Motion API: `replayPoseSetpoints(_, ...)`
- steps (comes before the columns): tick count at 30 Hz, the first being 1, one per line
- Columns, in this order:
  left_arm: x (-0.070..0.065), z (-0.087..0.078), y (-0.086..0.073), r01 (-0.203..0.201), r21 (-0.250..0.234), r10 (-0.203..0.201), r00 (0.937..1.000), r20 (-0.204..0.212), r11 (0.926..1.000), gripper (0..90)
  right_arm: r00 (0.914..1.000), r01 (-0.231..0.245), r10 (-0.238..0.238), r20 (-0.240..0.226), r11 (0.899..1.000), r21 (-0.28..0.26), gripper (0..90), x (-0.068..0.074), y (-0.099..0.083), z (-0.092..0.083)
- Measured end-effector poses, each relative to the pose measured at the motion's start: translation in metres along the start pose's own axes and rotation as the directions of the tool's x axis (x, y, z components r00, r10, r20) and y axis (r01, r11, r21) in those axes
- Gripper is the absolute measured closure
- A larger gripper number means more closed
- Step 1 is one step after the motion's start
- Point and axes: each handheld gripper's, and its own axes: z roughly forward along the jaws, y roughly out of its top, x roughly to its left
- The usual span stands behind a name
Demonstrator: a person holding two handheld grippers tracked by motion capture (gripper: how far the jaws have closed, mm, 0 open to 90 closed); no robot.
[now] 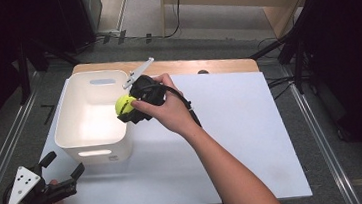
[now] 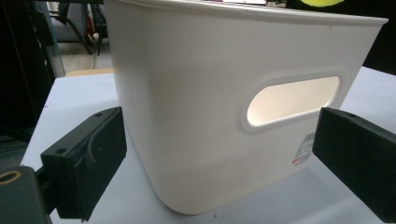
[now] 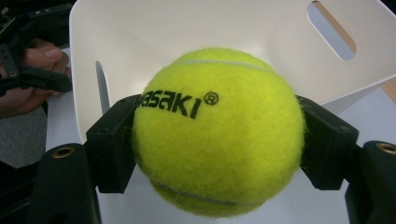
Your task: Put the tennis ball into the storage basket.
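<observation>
A yellow tennis ball [image 1: 124, 105] [image 3: 217, 128] is clamped between the jaws of my right gripper [image 1: 130, 108] [image 3: 219, 144], which hovers over the right rim of a white plastic bin [image 1: 78, 127] [image 3: 154, 32]. The bin looks empty inside and has slot handles in its short walls. My left gripper [image 1: 63, 164] [image 2: 219, 158] rests low near the table's front left corner, its jaws wide open and pointing at the bin's near wall [image 2: 210, 121], with nothing between them. A sliver of the ball [image 2: 322, 3] shows above the bin's rim in the left gripper view.
The bin stands on a white sheet [image 1: 241, 126] that covers a wooden table [image 1: 190, 66]. Dark stands and cables [image 1: 284, 52] crowd the floor beyond the table. Metal rails [image 1: 2, 149] run along both sides.
</observation>
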Motion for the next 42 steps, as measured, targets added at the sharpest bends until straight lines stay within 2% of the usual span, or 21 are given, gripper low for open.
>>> replayPoseSetpoints(21, 0.0, 0.0, 0.0, -0.002, 0.0, 0.002, 1.0, 0.0, 1.0, 2.8, 0.9994, 0.029, -0.029, -0.02, 1.0, 0.001, 23.3, 0.009, 0.016, 0.018)
replayPoseSetpoints(42, 0.001, 0.0, 0.0, -0.001, -0.003, 0.001, 1.0, 0.002, 1.0, 2.9, 0.9967, 0.056, -0.053, -0.062, 0.997, 0.049, 23.2, 0.018, 0.019, 0.046)
